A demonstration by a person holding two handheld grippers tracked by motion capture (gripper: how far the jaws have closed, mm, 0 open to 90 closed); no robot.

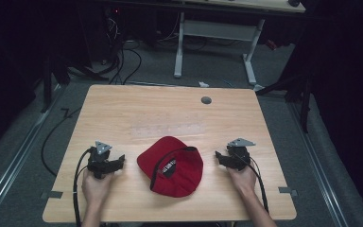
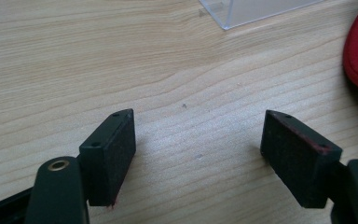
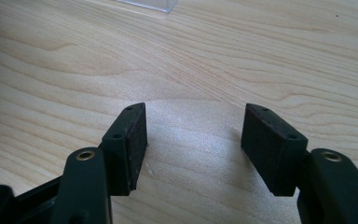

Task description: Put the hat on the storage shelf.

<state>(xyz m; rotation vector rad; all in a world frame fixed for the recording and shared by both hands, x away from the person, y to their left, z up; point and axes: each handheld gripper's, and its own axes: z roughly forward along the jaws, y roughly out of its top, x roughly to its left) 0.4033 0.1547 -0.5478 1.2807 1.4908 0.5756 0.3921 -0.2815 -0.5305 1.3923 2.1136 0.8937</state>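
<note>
Cap (image 1: 172,165) whole in high view; left claw (image 2: 198,156) view: edge.

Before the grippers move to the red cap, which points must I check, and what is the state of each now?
1. Left gripper open, nothing between its jaws: ok.
2. Right gripper open, nothing between its jaws: ok.
3. Red cap lies flat on the table between both grippers, untouched: ok.
4. Wood between each gripper and the cap is bare: ok.
5. Clear plastic piece lies beyond the cap, out of the path: ok.
6. Which cap edge gives the best hold: cannot tell.
</note>
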